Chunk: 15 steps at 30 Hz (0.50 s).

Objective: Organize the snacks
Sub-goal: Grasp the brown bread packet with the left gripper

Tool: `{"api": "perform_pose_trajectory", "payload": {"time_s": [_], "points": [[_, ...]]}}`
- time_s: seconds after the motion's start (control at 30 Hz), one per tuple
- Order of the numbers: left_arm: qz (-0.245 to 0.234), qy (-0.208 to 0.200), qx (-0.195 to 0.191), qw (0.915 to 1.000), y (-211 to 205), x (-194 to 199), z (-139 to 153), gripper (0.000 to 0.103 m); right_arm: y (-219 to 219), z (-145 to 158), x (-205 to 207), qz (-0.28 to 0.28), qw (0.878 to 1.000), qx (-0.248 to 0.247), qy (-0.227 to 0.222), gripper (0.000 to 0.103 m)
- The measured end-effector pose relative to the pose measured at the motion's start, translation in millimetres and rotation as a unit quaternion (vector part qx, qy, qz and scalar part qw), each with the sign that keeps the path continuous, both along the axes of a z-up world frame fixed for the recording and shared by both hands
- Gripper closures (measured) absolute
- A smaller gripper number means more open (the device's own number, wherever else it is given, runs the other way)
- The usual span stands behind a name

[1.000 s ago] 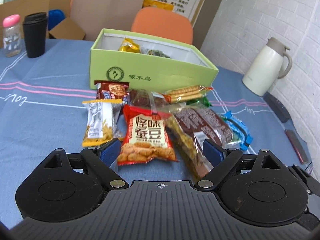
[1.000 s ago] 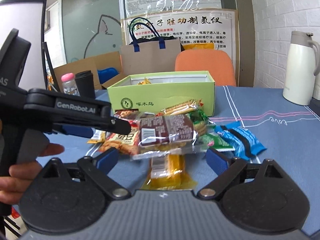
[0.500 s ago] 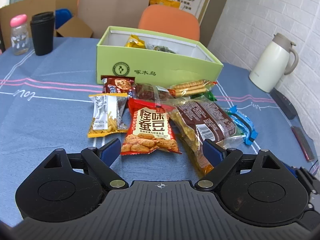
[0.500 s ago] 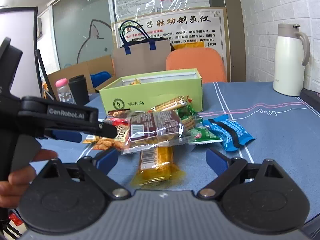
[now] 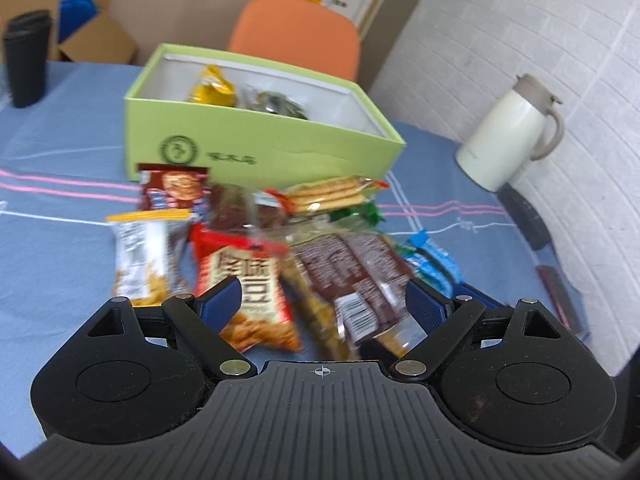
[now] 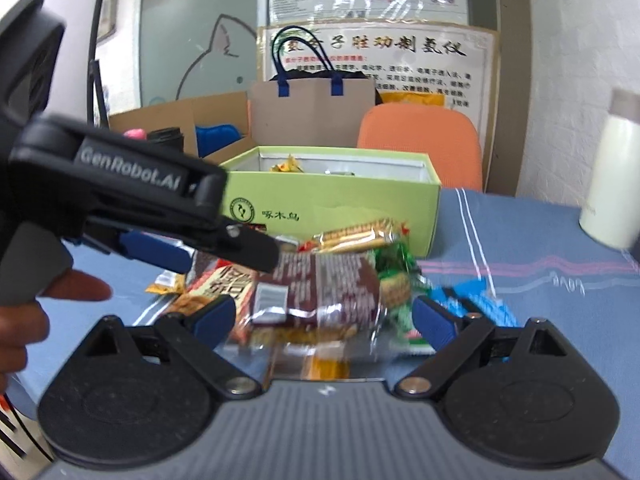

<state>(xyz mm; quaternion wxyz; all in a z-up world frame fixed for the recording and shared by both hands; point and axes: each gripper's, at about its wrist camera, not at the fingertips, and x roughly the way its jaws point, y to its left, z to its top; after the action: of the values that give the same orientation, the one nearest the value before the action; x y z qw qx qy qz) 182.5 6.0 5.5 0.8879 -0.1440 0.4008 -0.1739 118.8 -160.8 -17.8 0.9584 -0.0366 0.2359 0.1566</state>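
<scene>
Both the left gripper (image 5: 322,300) and right gripper (image 6: 324,316), jaws apart and empty, approach the snack pile (image 5: 288,248) before the green box (image 5: 256,148); next, clamp one packet.

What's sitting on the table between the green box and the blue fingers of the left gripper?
A heap of snack packets, seen in the left wrist view: it fills the stretch from the green box down to the open left gripper.

Snacks (image 5: 280,248) lying heaped on bench (image 5: 60,240) before box (image 5: 256,148); two packets sitting in box; chair (image 5: 296,36) standing behind; jug (image 5: 508,136) standing right.
</scene>
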Motion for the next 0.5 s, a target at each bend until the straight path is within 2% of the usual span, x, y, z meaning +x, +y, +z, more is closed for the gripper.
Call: {"api": "perform_pose_trajectory", "payload": {"time_s": [0.1,0.27,0.5], "points": [[-0.018,0.019,-0.014,0.9996,-6,15,-7,0.03,2,-7,16,0.015,1.0,-0.009,0.014,0.01],[-0.04,0.053,-0.021,0.9976,-11,34,-23,0.053,7,-15,31,0.035,0.999,0.003,0.03,0.01],[-0.037,0.041,-0.02,0.9983,-5,31,-21,0.064,25,-11,24,0.047,0.999,0.005,0.019,0.009]]}}
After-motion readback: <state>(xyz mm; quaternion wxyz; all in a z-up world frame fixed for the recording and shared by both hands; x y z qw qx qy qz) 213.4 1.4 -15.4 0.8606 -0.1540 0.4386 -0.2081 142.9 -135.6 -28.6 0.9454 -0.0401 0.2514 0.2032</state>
